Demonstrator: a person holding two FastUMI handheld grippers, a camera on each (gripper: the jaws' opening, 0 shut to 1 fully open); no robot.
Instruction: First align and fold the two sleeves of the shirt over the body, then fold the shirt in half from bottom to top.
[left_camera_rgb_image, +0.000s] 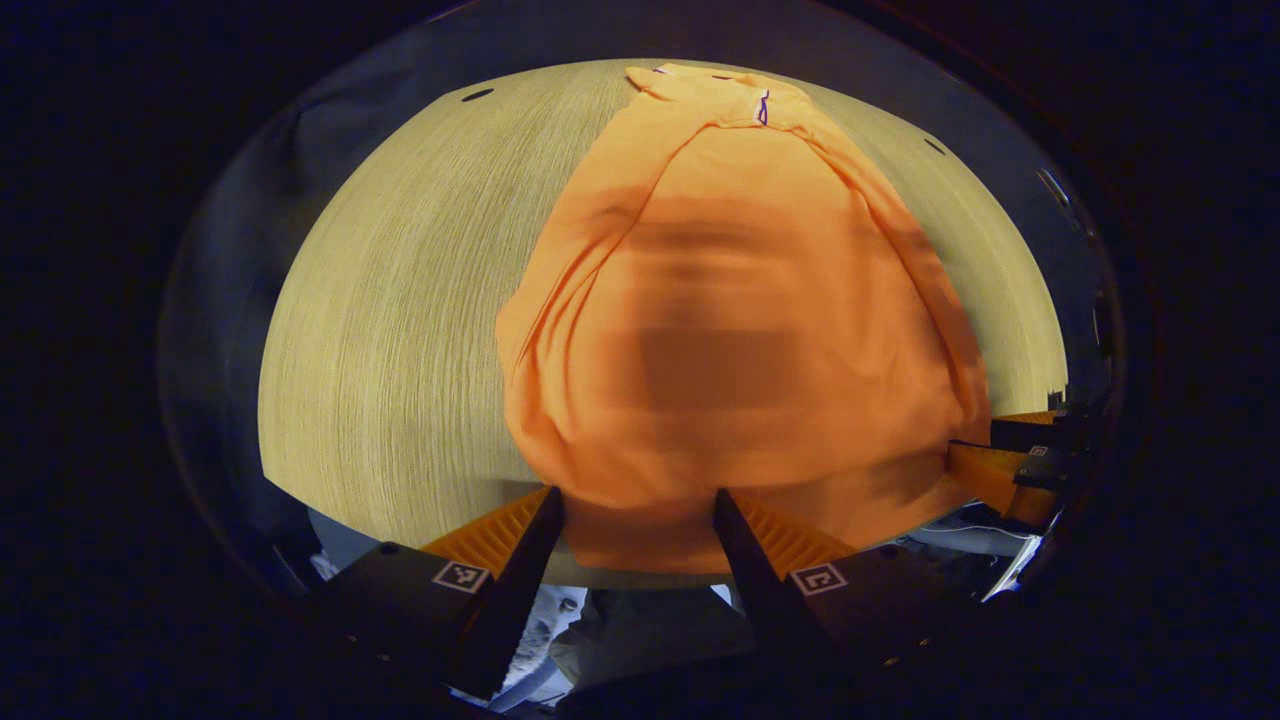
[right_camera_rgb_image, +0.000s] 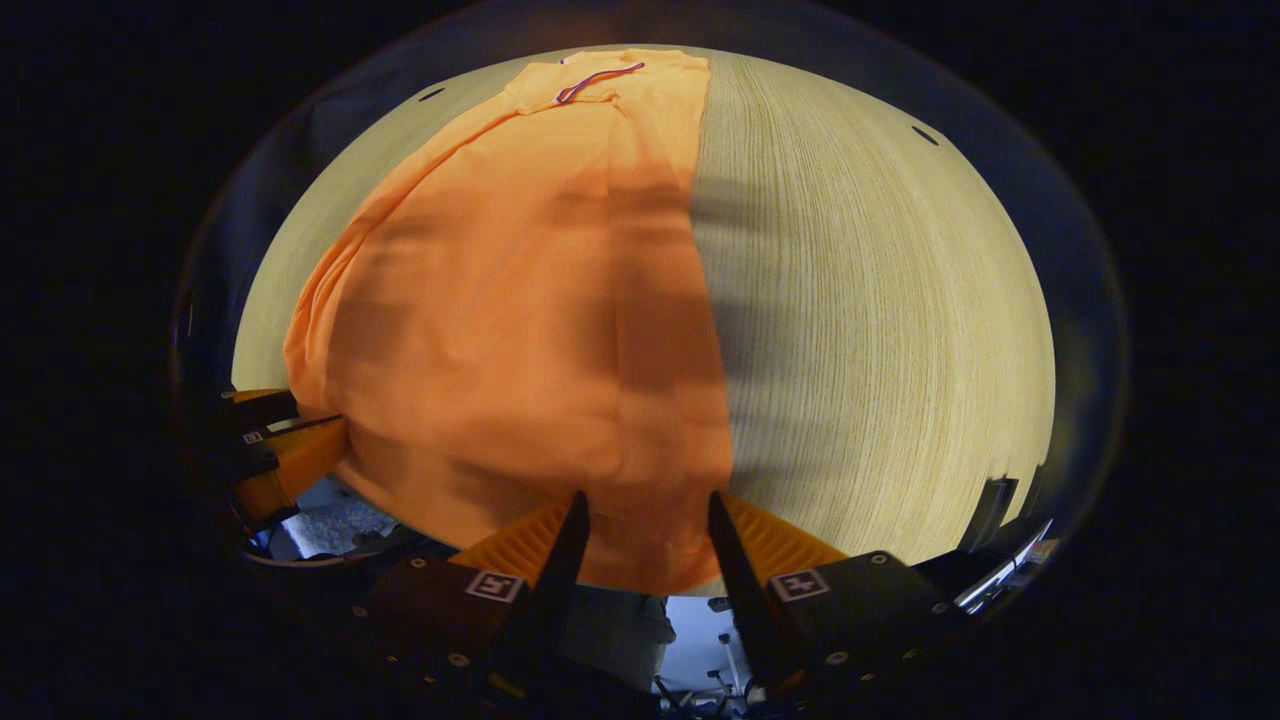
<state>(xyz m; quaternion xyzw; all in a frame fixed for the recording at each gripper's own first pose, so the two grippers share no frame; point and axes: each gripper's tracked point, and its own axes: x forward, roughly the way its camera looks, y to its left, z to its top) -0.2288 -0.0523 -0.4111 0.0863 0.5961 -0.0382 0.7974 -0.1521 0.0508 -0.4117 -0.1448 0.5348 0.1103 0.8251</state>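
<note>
An orange shirt (left_camera_rgb_image: 720, 330) lies flat on the wooden table (left_camera_rgb_image: 400, 300), collar (left_camera_rgb_image: 745, 100) at the far end, both sides folded in over the body. Its bottom hem reaches the near table edge. My left gripper (left_camera_rgb_image: 638, 500) is open, and the hem's left part lies between its spread fingers. In the right gripper view the same shirt (right_camera_rgb_image: 520, 320) covers the left half of the table (right_camera_rgb_image: 880, 300). My right gripper (right_camera_rgb_image: 646, 500) is open too, straddling the hem near its right corner. Each view shows the other gripper (left_camera_rgb_image: 1020, 455) (right_camera_rgb_image: 280, 450) beside the hem.
Bare wood stretches left of the shirt in the left gripper view and right of it in the right gripper view. Small dark holes (left_camera_rgb_image: 477, 95) (right_camera_rgb_image: 925, 135) mark the far table corners. Below the near edge lies the floor (right_camera_rgb_image: 690, 610).
</note>
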